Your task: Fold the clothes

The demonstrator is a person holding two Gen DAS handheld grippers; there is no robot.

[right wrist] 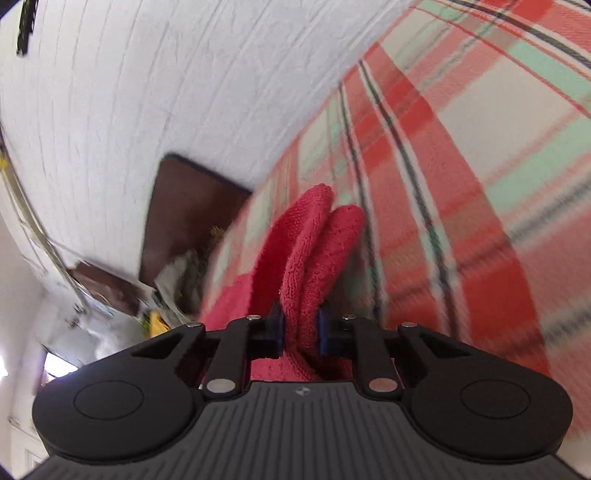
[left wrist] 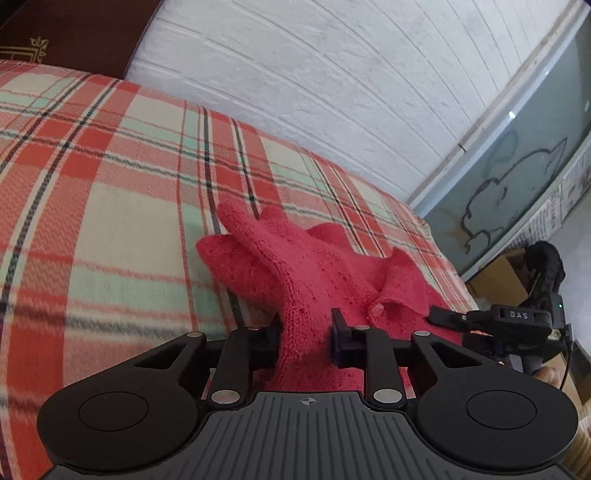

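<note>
A pink-red knitted garment [left wrist: 295,266] with a button [left wrist: 377,309] lies bunched on the plaid bedcover [left wrist: 110,206]. My left gripper [left wrist: 306,332] is shut on a fold of the knitted garment, which stands up between its pads. In the left wrist view the right gripper [left wrist: 447,316] reaches in from the right edge, at the garment's other side. In the right wrist view my right gripper [right wrist: 301,328] is shut on a thick fold of the same knitted garment [right wrist: 310,243], which rises ahead of the jaws in two lobes.
The plaid bedcover [right wrist: 461,166] spreads wide around the garment. A white panelled wall [left wrist: 332,74] runs behind the bed. A dark brown headboard [left wrist: 74,33] is at the upper left, and cardboard boxes [left wrist: 498,280] stand past the bed's right edge.
</note>
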